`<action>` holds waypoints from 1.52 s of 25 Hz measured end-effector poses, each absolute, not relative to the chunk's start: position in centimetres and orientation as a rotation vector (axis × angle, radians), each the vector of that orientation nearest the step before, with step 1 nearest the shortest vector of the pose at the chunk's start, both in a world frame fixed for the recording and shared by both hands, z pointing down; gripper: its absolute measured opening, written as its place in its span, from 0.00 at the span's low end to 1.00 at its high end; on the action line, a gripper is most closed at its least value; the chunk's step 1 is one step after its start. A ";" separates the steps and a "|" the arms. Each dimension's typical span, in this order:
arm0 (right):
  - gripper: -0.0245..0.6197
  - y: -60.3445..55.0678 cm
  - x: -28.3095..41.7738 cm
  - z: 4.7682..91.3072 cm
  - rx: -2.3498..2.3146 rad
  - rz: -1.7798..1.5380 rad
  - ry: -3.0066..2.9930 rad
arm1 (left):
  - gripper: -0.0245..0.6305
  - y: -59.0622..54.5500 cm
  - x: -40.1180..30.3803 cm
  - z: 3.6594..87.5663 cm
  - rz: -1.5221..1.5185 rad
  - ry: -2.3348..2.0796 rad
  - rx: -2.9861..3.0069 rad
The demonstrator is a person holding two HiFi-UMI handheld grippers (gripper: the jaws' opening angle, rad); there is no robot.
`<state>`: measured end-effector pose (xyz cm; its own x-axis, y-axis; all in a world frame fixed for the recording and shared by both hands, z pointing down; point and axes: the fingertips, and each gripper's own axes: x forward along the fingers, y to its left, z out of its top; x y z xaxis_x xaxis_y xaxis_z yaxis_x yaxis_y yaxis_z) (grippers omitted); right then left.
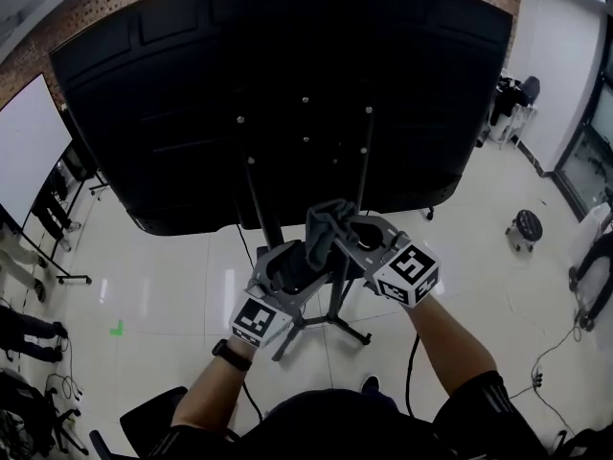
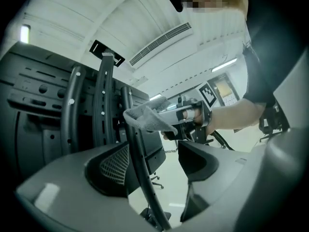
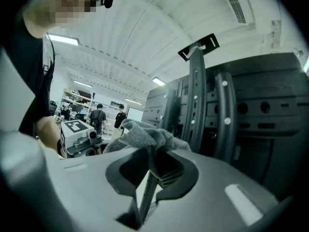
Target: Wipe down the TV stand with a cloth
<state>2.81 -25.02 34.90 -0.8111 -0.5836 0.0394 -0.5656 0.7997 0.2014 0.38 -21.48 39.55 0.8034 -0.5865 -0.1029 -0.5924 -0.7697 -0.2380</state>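
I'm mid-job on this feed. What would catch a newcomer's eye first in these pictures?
The huge black back panel of the TV fills the upper half of the head view. Just below it, the right gripper is shut on a crumpled grey cloth, and the left gripper stands open with a thin black stand pole between its jaws.

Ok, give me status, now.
Left gripper open, stand pole between its jaws. Right gripper shut on grey cloth, cloth at the pole. Nothing blocking in view.
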 end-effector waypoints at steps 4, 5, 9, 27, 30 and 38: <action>0.09 -26.1 5.0 29.6 0.890 -0.406 -2.890 | 0.56 -23.0 1.7 35.2 0.084 0.905 -2.649; 0.09 -26.4 5.4 28.4 0.865 -0.436 -2.887 | 0.56 -23.4 2.0 34.1 0.096 0.907 -2.630; 0.09 -28.1 6.7 23.9 0.774 -0.557 -2.865 | 0.56 -25.2 3.9 28.6 0.130 0.922 -2.587; 0.09 -35.9 8.3 15.2 0.594 -0.368 -2.867 | 0.55 -30.9 7.0 18.7 0.201 0.977 -2.544; 0.09 -36.0 8.5 16.5 0.578 -0.331 -2.873 | 0.55 -31.3 7.4 20.1 0.185 0.965 -2.545; 0.09 -35.6 9.4 21.4 0.585 -0.285 -2.827 | 0.55 -31.6 7.7 23.4 0.131 0.975 -2.576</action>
